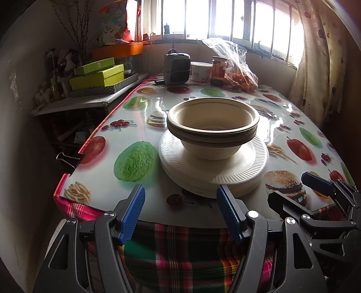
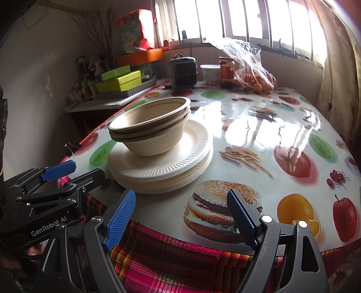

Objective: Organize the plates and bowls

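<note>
Both empty, left gripper [image 1: 180, 198] and right gripper [image 2: 180, 202] wide open; bowls [image 1: 212, 126] on plates [image 1: 214, 171] just ahead: pinch top rim only.

Bright daylight pours through a barred window [image 1: 225, 20] beyond the tabletop's far edge, glaring off the glossy fruit-print table cover [image 1: 291, 126]. A patterned curtain [image 1: 315, 74] hangs at the far right corner; a cluttered side shelf [image 1: 90, 99] stands along the left edge.
</note>
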`<state>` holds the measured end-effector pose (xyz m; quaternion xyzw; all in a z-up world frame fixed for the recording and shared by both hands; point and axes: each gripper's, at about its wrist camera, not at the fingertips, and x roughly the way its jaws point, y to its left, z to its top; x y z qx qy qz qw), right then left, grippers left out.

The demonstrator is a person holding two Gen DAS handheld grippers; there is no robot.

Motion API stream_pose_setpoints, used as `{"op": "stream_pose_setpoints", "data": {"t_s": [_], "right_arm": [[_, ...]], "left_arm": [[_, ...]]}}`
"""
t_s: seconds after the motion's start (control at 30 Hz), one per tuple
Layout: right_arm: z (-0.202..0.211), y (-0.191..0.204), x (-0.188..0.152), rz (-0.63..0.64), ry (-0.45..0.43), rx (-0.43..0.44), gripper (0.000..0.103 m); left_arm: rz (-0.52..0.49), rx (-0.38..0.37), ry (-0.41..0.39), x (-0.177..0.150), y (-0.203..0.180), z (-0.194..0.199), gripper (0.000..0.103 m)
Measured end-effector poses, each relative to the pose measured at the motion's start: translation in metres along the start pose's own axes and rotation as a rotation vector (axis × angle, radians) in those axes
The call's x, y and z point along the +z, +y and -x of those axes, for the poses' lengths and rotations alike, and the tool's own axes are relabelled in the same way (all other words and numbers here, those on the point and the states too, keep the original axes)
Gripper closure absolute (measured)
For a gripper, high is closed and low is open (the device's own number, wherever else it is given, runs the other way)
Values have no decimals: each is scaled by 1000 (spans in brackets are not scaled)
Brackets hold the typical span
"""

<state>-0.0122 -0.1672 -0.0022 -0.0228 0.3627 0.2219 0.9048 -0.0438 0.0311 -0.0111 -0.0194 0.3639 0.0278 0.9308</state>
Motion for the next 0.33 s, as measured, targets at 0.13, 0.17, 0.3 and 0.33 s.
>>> {"op": "stream_pose_setpoints", "data": {"t_s": [0.13, 0.17, 0.3, 0.33], "right_arm": [[0, 0, 0, 0, 0, 0, 19], [0, 0, 0, 0, -1, 0, 19], [0, 0, 0, 0, 0, 0, 19], [0, 0, 0, -1, 0, 0, 19]], "left_arm": [[0, -1, -3, 1, -1, 0, 36], [1, -1, -4, 2, -2, 0, 36], [1, -3, 0, 3, -2, -1, 36], [1, -1, 1, 3, -3, -1, 36]]}}
